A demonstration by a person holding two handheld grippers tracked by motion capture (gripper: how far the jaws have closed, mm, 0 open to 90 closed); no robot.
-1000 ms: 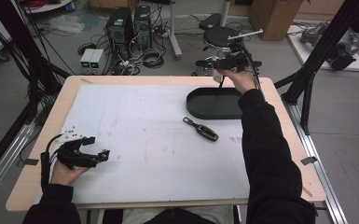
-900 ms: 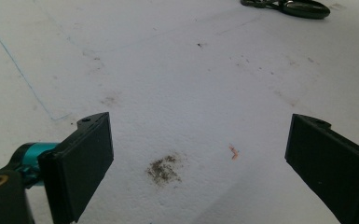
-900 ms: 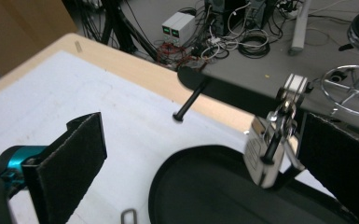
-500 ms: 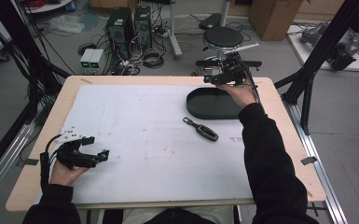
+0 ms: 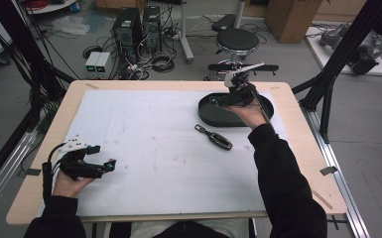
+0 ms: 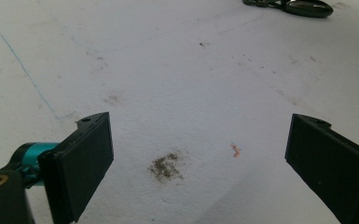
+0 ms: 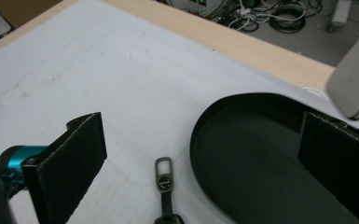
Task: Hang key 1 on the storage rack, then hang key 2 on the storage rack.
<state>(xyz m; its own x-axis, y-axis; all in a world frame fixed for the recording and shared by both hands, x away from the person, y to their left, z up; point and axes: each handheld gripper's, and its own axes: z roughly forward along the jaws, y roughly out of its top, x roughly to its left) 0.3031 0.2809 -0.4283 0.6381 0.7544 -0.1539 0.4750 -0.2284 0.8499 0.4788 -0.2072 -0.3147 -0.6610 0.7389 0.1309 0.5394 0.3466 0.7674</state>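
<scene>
Right tongs (image 5: 222,100) hang released over the black oval plastic tray (image 5: 209,113), beside the black key fob (image 5: 213,137); left tongs (image 5: 110,166) released.

High view: fixed above person's side, looks forward and down, far, whole table (image 5: 297,163) seen. Left gripper view: low, close to white mat (image 6: 177,70), facing key fob (image 6: 303,6) far off. Right gripper view: higher, over black tray (image 7: 261,177). All three views share key fob.
</scene>
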